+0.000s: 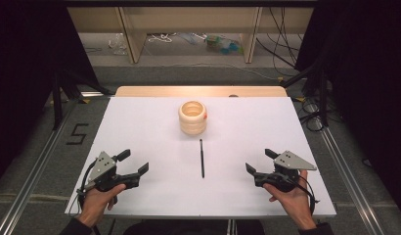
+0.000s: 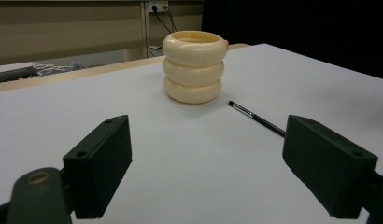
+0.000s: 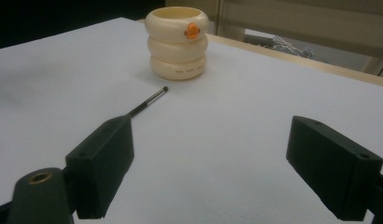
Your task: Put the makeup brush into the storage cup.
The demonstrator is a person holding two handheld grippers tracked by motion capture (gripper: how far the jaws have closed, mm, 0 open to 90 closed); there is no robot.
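Down at the near edge of the white worktop (image 1: 154,122), two hands are coming in from the bottom of the high view, each one wrapping around a hand-held gripper. The left hand-held gripper (image 1: 136,163) is sitting low over the near left corner, its jaws standing wide apart with nothing but bare worktop between them, and its own view is confirming that gap. Over on the other side, the right hand-held gripper (image 1: 258,160) is mirroring it near the right corner, jaws spread just as wide and holding nothing, the grey three-cornered plate riding on top. Both are angling inward toward the middle.

Moving out from the hands, a slim black pen (image 1: 202,157) is lying flat on the worktop between the two grippers and a little beyond them, well apart from both, its length running away from the person. In the left gripper view its far tip is showing a pale band.

Further out again, just beyond the pen's far end, a cream holder (image 1: 192,118) shaped like three stacked rings is standing upright near the centre of the worktop, open at the top. In the right gripper view a small orange mark is showing on its upper ring.
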